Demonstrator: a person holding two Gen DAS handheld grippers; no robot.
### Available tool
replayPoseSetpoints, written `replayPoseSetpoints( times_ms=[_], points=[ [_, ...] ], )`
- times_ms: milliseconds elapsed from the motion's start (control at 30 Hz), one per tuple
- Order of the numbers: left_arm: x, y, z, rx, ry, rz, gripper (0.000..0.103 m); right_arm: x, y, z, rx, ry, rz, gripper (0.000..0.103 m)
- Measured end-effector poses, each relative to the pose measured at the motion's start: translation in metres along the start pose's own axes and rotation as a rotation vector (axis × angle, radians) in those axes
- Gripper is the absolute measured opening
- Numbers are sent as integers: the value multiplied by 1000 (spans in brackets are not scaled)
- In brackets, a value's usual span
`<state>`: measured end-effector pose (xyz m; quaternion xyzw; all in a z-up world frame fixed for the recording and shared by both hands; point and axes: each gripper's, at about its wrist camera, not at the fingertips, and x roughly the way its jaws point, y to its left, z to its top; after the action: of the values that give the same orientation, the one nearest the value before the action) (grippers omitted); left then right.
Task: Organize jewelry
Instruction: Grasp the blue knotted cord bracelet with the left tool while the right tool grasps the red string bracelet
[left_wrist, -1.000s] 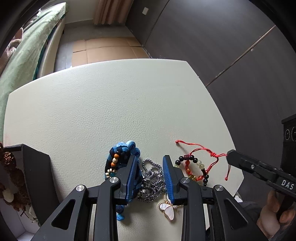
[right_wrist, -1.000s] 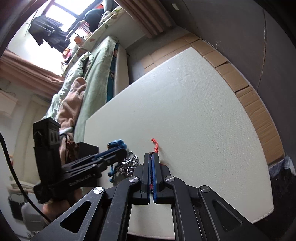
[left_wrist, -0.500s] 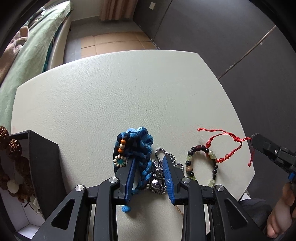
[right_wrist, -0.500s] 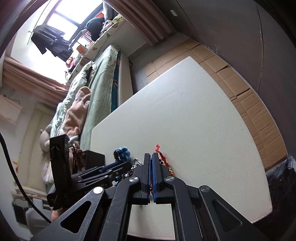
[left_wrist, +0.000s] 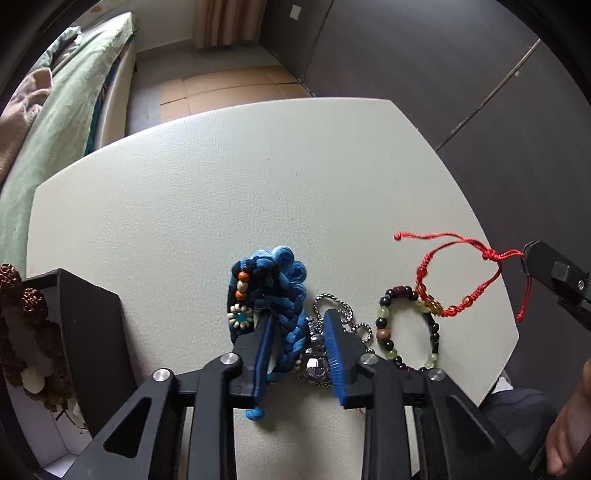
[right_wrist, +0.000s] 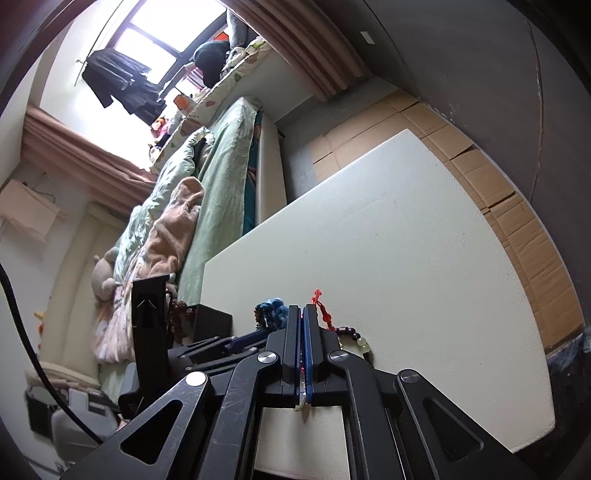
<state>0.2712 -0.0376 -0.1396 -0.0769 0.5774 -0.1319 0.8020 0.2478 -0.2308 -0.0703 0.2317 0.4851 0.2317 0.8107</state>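
Note:
In the left wrist view my left gripper (left_wrist: 299, 325) is open, its fingers straddling a blue braided bracelet (left_wrist: 275, 288) and a silver chain bracelet (left_wrist: 334, 314) on the cream table (left_wrist: 221, 184). A beaded bracelet (left_wrist: 388, 332) lies to the right, overlapped by a red cord bracelet (left_wrist: 461, 273). My right gripper (right_wrist: 303, 310) is shut on the red cord bracelet (right_wrist: 323, 314); its tip shows in the left wrist view (left_wrist: 532, 258) at the cord's knot. A black box (left_wrist: 85, 332) at left holds a brown seed bracelet (left_wrist: 22, 332).
The table's right edge (left_wrist: 509, 332) is close to the bracelets. A bed with green bedding (right_wrist: 207, 192) stands beyond the table's left side. Cardboard sheets (left_wrist: 229, 88) lie on the floor behind. The left gripper's body (right_wrist: 147, 332) shows in the right wrist view.
My left gripper has drawn back and its fingers have narrowed around the blue braid and chain. My right gripper, still shut, has pulled the red cord to the right, away from the beads.

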Motion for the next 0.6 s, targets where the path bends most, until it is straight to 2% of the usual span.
replayPoseSetpoints(
  times_ms=[33,167,333,600],
  points=[
    [1,4,0,-16,5,-12,10,0,-1,0,0,-1,-4,3],
    [-12,4,-2,7,-38,2,10,-1,-4,0,2,-3,-18,3],
    [-33,6,-1,-10,-94,-70,10,-3,-5,0,5,-10,-15,3],
    [-65,13,2,-39,-157,-114,9,-9,15,0,-21,-32,36,3]
  ],
)
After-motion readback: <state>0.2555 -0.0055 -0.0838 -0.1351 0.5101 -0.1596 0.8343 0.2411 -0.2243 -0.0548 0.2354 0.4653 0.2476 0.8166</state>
